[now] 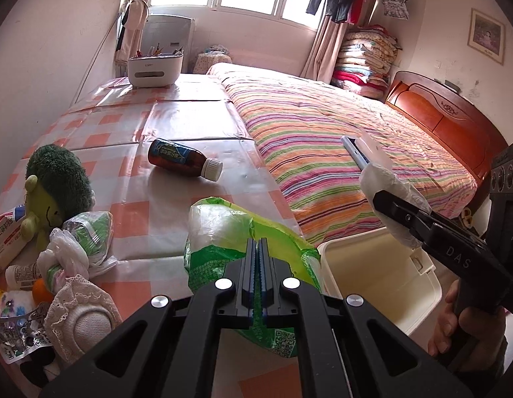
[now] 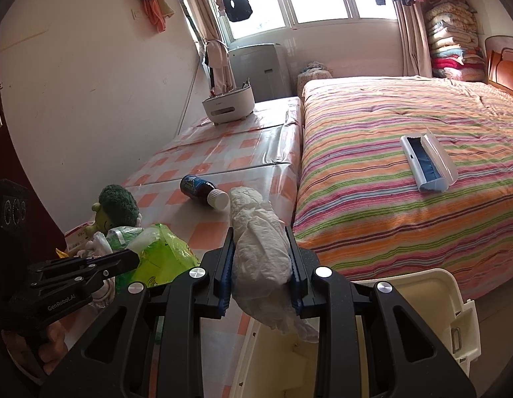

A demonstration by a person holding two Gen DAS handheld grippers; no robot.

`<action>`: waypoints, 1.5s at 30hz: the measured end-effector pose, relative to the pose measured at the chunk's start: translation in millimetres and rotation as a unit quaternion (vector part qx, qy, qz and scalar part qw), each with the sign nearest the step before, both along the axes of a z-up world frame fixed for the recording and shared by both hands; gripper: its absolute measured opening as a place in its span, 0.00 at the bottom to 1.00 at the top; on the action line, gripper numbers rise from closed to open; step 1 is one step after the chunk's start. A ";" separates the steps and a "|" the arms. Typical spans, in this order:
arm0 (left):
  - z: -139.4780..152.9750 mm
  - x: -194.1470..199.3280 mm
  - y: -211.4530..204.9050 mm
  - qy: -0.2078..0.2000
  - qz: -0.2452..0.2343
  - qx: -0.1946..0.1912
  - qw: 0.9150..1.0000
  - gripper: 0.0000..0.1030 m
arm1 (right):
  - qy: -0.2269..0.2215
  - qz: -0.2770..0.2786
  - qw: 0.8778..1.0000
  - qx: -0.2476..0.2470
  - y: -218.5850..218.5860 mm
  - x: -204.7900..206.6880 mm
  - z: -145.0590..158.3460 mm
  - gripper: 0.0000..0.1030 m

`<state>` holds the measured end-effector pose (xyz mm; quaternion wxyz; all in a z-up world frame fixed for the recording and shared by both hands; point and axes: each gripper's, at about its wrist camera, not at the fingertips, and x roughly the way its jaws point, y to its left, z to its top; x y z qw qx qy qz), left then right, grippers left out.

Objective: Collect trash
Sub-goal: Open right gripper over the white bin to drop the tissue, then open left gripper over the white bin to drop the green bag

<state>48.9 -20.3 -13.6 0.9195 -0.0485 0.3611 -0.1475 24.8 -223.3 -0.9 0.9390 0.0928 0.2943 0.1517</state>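
A: What are the left tongs doing?

B: They are pressing together on a fold of the crinkled green-and-white plastic bag, which is sitting at the near right edge of the table with the orange-and-white checked plastic cover.

A: And the right tongs?

B: They are pinching a crumpled white tissue wad between the blue pads; its lower end is hanging above the cream plastic bin standing on the floor between the table and the bed with the striped quilt. A hand is gripping the handle at the far right of the left wrist view.

A: What else is lying on the table?

B: A brown bottle with a blue label and white cap is lying on its side farther off, well apart from the bag. To the left, a green plush doll is leaning near a knotted green-and-white bag (other small clutter is piling up there, too jumbled to tell apart). A white caddy holding pens is standing at the far end.

A: Anything on the bed?

B: A white open case with a blue lining is resting on the quilt.
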 end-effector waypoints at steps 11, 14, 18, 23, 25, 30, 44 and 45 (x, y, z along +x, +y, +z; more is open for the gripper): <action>11.1 -11.0 -34.2 -0.011 -0.043 -0.013 0.999 0.02 | -0.017 -0.045 0.999 0.011 -37.7 -34.9 1.9 0.27; 13.8 -14.6 -43.7 -0.014 -0.054 -0.012 0.998 0.02 | -0.021 -0.064 0.998 0.012 -46.6 -45.6 -1.2 0.31; 17.4 -19.5 -56.2 -0.016 -0.066 -0.011 0.998 0.02 | -0.019 -0.079 0.996 0.022 -57.0 -55.6 -7.9 0.44; 18.7 -23.2 -68.3 -0.016 -0.078 -0.010 0.997 0.02 | -0.030 -0.105 0.993 0.035 -70.3 -67.0 -9.5 0.60; 19.1 -25.1 -74.2 -0.017 -0.083 -0.008 0.996 0.02 | -0.034 -0.117 0.991 0.048 -77.8 -71.3 -9.4 0.62; 16.7 -28.4 -86.7 -0.017 -0.095 -0.003 0.995 0.02 | -0.045 -0.141 0.986 0.071 -93.1 -79.9 -8.3 0.66; 9.9 -35.6 -114.2 -0.014 -0.127 0.002 0.992 0.04 | -0.053 -0.162 0.981 0.095 -107.0 -91.3 -11.1 0.70; 9.4 -35.4 -113.8 -0.009 -0.128 0.000 0.992 0.04 | -0.054 -0.163 0.980 0.096 -107.2 -92.1 -11.4 0.70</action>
